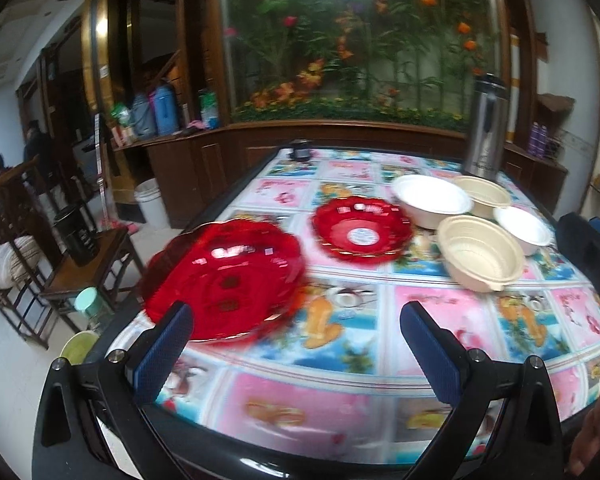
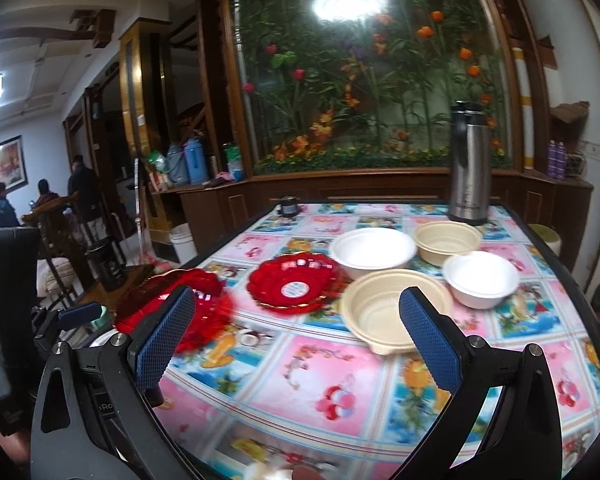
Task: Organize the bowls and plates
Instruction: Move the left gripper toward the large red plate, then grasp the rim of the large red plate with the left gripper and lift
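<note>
Overhanging the table's [image 1: 220, 208] left edge, large red plate [image 1: 224, 280]; near tablecloth bare.

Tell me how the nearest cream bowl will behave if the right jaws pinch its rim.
The cream bowl looks thin and ribbed, so probably light, its rim likely flexing. It sits empty and apart from the white bowl, so it may slide if nudged.

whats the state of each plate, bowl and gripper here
large red plate: empty, at table's left edge
small red plate: empty, flat
big white bowl: upright, empty
small white bowl: upright, empty
near cream bowl: upright, empty
far cream bowl: upright, empty
flask: upright, lid on
left hand-held gripper: open
right hand-held gripper: open
</note>
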Motion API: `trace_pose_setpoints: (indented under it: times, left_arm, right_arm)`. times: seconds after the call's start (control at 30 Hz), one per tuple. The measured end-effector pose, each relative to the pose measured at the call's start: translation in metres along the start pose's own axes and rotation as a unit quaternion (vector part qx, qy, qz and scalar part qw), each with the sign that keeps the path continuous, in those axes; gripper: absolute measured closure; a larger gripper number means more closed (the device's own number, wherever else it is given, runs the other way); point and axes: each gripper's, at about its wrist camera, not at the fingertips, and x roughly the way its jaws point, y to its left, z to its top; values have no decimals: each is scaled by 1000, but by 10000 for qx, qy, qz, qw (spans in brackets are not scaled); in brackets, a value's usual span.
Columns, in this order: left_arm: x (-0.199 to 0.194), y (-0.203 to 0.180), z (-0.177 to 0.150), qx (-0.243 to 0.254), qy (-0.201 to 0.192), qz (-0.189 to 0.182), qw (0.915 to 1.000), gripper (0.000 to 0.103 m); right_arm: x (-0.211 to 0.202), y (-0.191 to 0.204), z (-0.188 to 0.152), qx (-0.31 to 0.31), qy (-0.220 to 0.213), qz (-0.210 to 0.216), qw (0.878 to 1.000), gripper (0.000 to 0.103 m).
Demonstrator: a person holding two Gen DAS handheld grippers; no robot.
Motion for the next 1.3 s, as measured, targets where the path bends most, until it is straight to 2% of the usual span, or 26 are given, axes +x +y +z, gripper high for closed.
trace_pose_setpoints:
  times: [0.23, 0.67, 0.97, 1.3]
  left_arm:
    - [8, 44, -3, -353, 51, 346, 9988, 0]
    - [12, 100, -7, -800, 41, 916, 9926, 0]
    - [15, 116, -9, -956, 142, 1035, 9899, 0]
    - [19, 125, -9, -1006, 187, 1081, 9889, 0]
  right_arm:
    - [25, 29, 2, -147, 204, 319, 9992, 0]
    - [57, 53, 5, -128, 543, 448, 9974, 0]
    - [67, 65, 12, -61, 703, 713, 9950, 0]
    - [82, 74, 7, -18, 1004, 824, 9915, 0]
